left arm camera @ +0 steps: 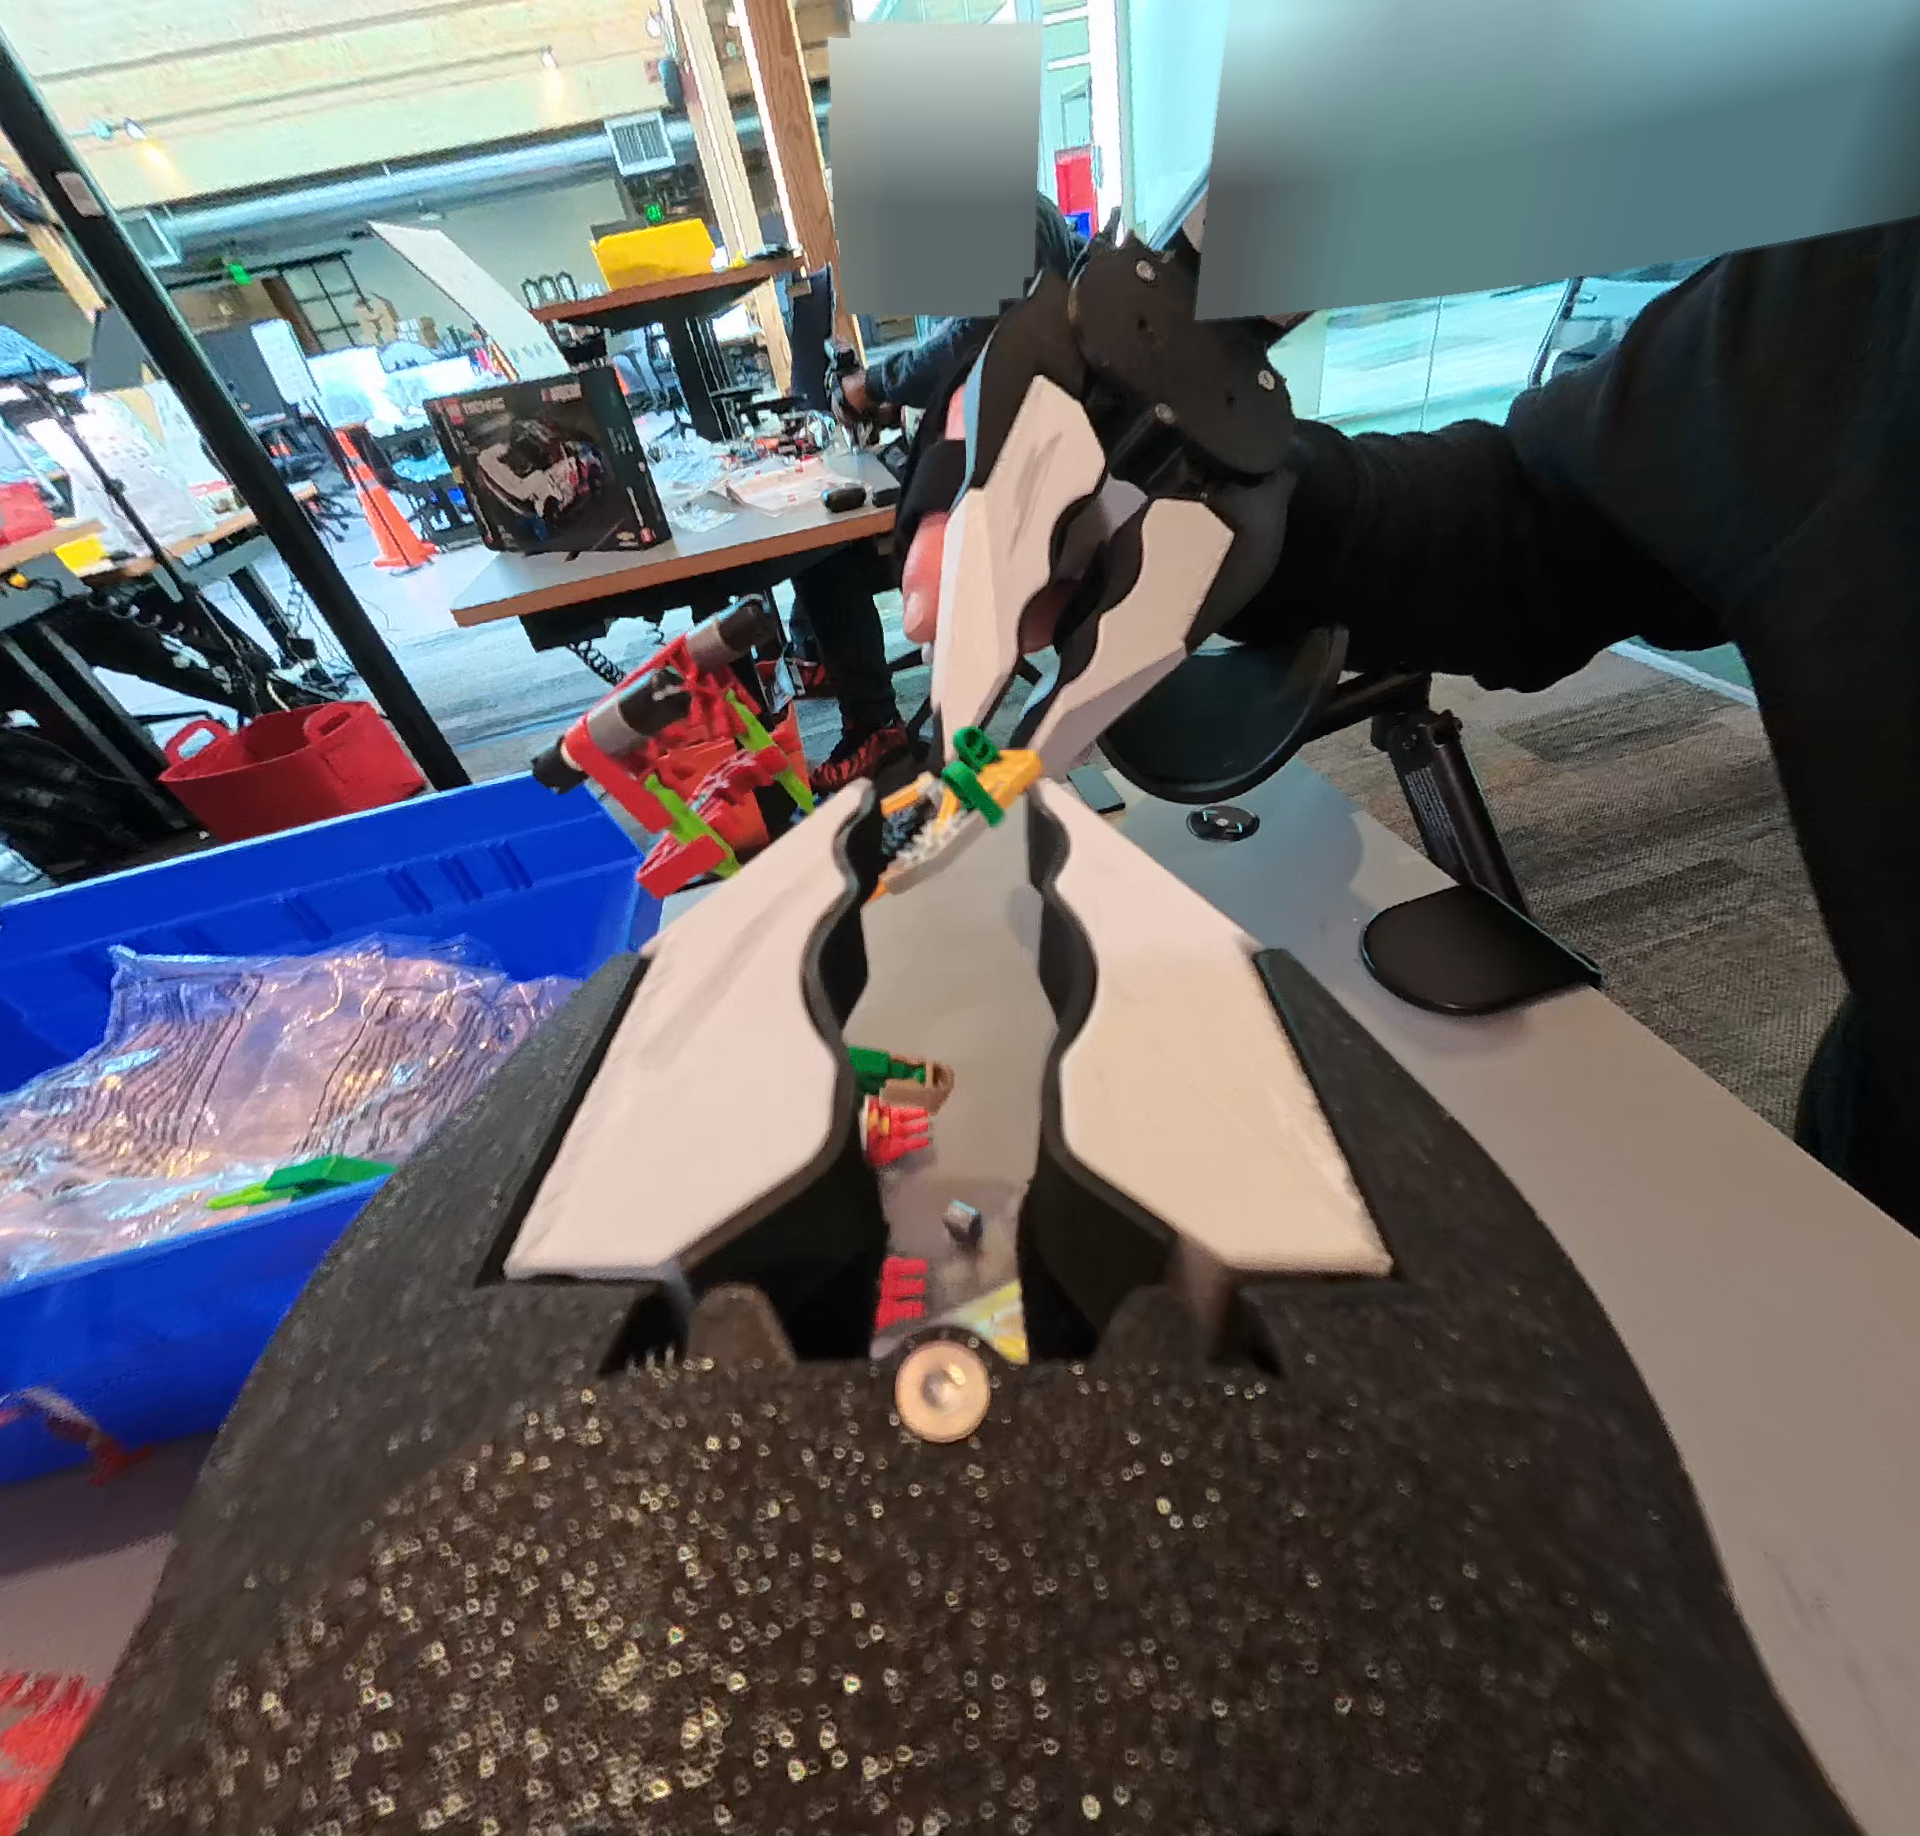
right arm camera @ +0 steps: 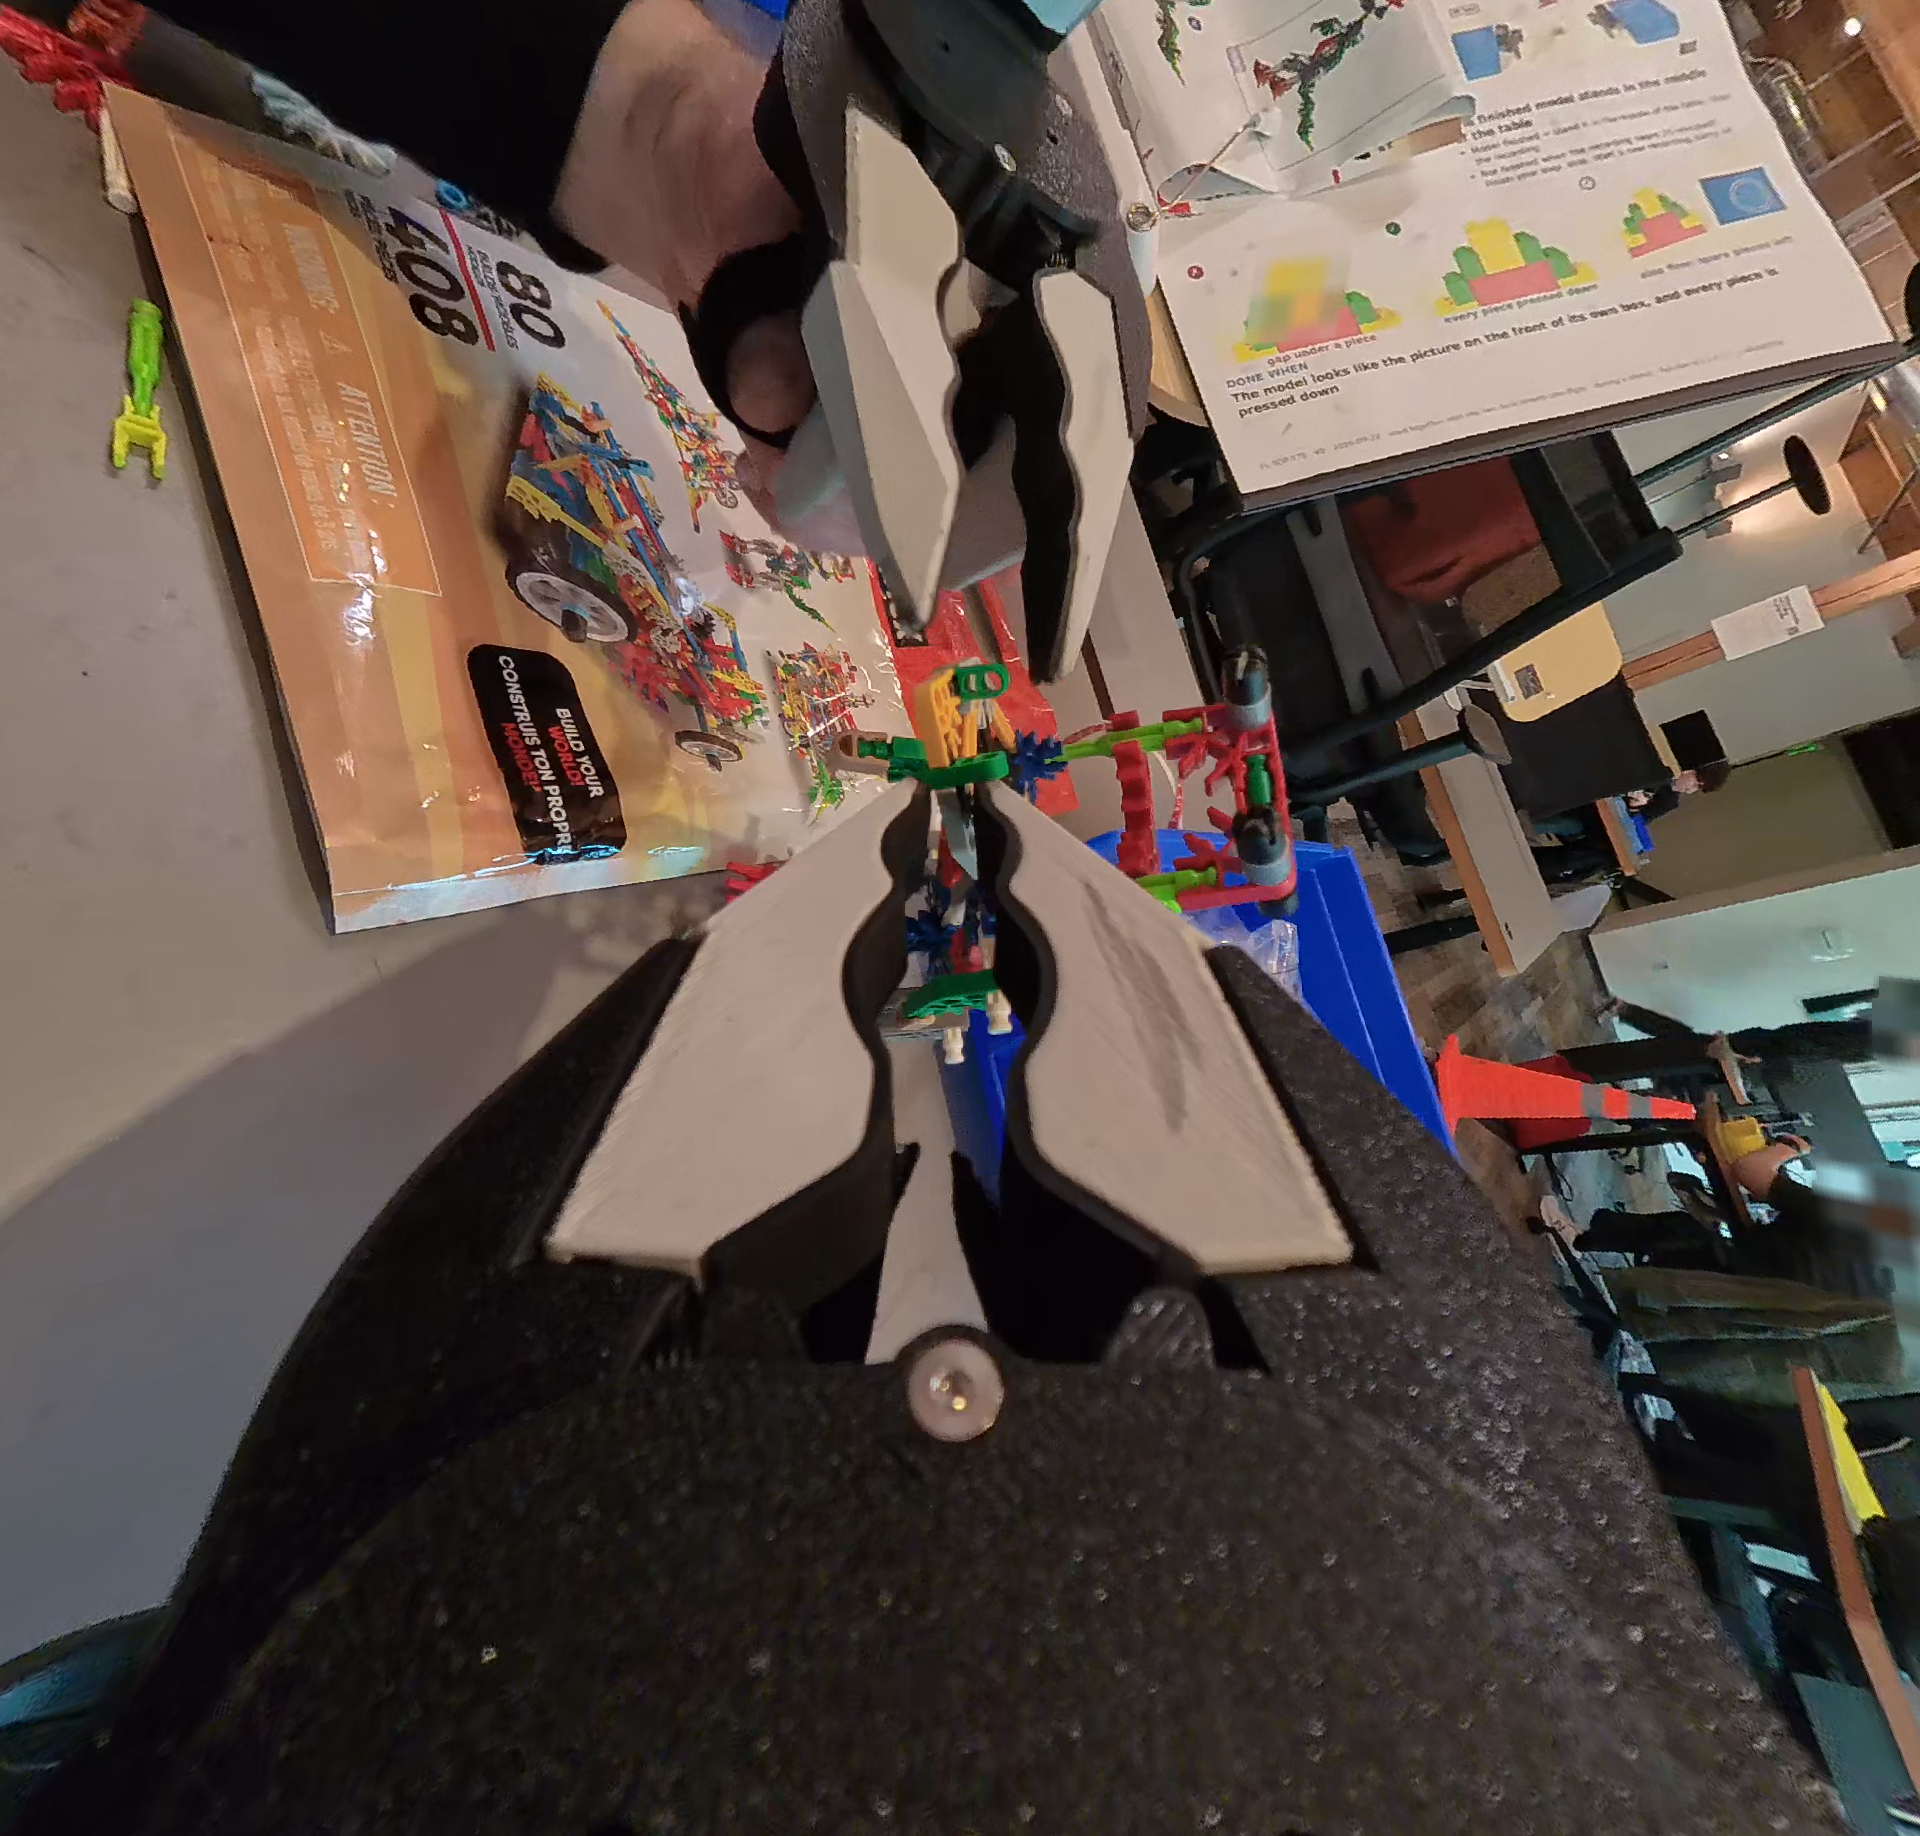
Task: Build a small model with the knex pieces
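A small assembly of orange, green and grey construction-toy pieces (left arm camera: pixel 961 804) hangs in the air above the grey table (left arm camera: pixel 1507 1267). My right gripper (right arm camera: pixel 951 799) is shut on its green and yellow part (right arm camera: pixel 961 737). In the left wrist view it (left arm camera: pixel 1003 737) comes down from above. My left gripper (left arm camera: pixel 951 797) is open, its tips on either side of the assembly. In the right wrist view it (right arm camera: pixel 987 643) hangs just above the green ring piece (right arm camera: pixel 979 683). Whether its tips touch the assembly I cannot tell.
A larger red and lime model with grey rods (left arm camera: pixel 686 737) stands behind, by a blue bin (left arm camera: pixel 312 913) of plastic bags. Loose red and green pieces (left arm camera: pixel 899 1111) lie on the table. An orange printed booklet (right arm camera: pixel 416 539), a lime rod (right arm camera: pixel 140 394) and a propped picture sheet (right arm camera: pixel 1507 176) are nearby. The tips of both grippers are at nearly the same place.
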### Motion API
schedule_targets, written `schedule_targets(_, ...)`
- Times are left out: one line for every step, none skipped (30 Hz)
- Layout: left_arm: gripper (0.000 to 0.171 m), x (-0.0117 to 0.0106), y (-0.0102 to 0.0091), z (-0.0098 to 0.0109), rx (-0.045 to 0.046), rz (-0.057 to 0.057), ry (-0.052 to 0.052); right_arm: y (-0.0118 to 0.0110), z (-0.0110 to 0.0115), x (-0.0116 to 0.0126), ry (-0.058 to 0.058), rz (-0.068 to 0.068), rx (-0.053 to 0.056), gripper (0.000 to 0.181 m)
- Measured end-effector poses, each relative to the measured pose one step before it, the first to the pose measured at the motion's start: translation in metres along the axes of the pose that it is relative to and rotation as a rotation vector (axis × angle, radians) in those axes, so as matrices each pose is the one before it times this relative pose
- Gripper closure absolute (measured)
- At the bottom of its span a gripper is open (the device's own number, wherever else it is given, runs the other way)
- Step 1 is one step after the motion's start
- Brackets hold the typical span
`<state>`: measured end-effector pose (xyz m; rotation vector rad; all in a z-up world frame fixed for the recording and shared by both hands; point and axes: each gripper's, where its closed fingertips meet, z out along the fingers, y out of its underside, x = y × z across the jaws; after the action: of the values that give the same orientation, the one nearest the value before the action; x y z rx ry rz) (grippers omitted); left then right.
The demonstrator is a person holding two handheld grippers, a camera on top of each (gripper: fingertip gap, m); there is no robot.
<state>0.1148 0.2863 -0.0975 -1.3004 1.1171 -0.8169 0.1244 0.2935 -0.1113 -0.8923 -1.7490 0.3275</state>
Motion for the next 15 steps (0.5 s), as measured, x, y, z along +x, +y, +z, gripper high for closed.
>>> schedule_targets(0.143, 0.00006, 0.00092, -0.00197, -0.01199, 0.0090, -0.0084, 0.00020, -0.00032, 0.00082, 0.0064, -0.0072, -0.0020, 0.174)
schedule_targets(0.142, -0.00070, 0.00176, -0.00232, -0.01588, 0.0142, -0.0151, 0.00051, -0.00009, 0.00109, 0.0082, -0.0059, -0.0037, 0.174)
schedule_targets(0.142, -0.00182, 0.00210, -0.00276, -0.01221, 0.0061, -0.0171, 0.00071, 0.00026, 0.00129, 0.0096, -0.0045, -0.0049, 0.175)
schedule_targets(0.140, -0.00301, 0.00264, -0.00263, -0.01191, -0.0004, -0.0196, 0.00088, 0.00031, 0.00122, 0.0095, -0.0066, -0.0061, 0.175)
schedule_targets(0.139, -0.00629, 0.00457, -0.00170, -0.01980, 0.0059, -0.0398, 0.00048, 0.00025, 0.00081, 0.0062, -0.0064, -0.0043, 0.175)
schedule_targets(0.140, -0.00591, 0.00454, -0.00097, -0.01553, -0.0016, -0.0355, 0.00027, 0.00013, 0.00066, 0.0037, -0.0028, -0.0024, 0.175)
schedule_targets(0.139, -0.00168, 0.00386, -0.00085, -0.00814, -0.0154, -0.0031, 0.00008, -0.00003, 0.00091, 0.0052, -0.0043, -0.0022, 0.175)
schedule_targets(0.135, -0.00549, 0.00415, -0.00077, -0.01056, -0.0259, -0.0251, 0.00057, 0.00006, 0.00071, 0.0050, -0.0067, -0.0051, 0.175)
schedule_targets(0.131, -0.00434, 0.00362, -0.00084, -0.00775, -0.0263, -0.0157, 0.00072, -0.00009, 0.00056, 0.0038, -0.0058, -0.0067, 0.175)
schedule_targets(0.124, 0.00206, 0.00424, -0.00057, -0.01249, -0.0241, 0.0285, 0.00012, -0.00018, 0.00043, 0.0036, -0.0025, -0.0035, 0.174)
schedule_targets(0.116, -0.00029, 0.00674, 0.00064, -0.03102, -0.0210, 0.0159, 0.00024, -0.00024, 0.00059, 0.0046, 0.0001, -0.0034, 0.174)
schedule_targets(0.108, -0.00364, 0.00806, 0.00120, -0.03952, -0.0093, -0.0073, -0.00005, -0.00030, -0.00033, -0.0001, -0.0006, -0.0006, 0.173)
schedule_targets(0.104, -0.00173, 0.00644, 0.00166, -0.03057, -0.0048, 0.0035, -0.00005, -0.00018, -0.00036, -0.0009, 0.0009, 0.0012, 0.173)
schedule_targets(0.101, -0.00082, 0.00422, 0.00249, -0.01806, 0.0071, 0.0015, 0.00039, 0.00026, 0.00003, 0.0006, 0.0030, -0.0018, 0.174)
schedule_targets(0.099, 0.00005, 0.00339, 0.00351, -0.01392, 0.0094, 0.0029, 0.00051, 0.00033, 0.00088, 0.0039, 0.0016, -0.0031, 0.174)
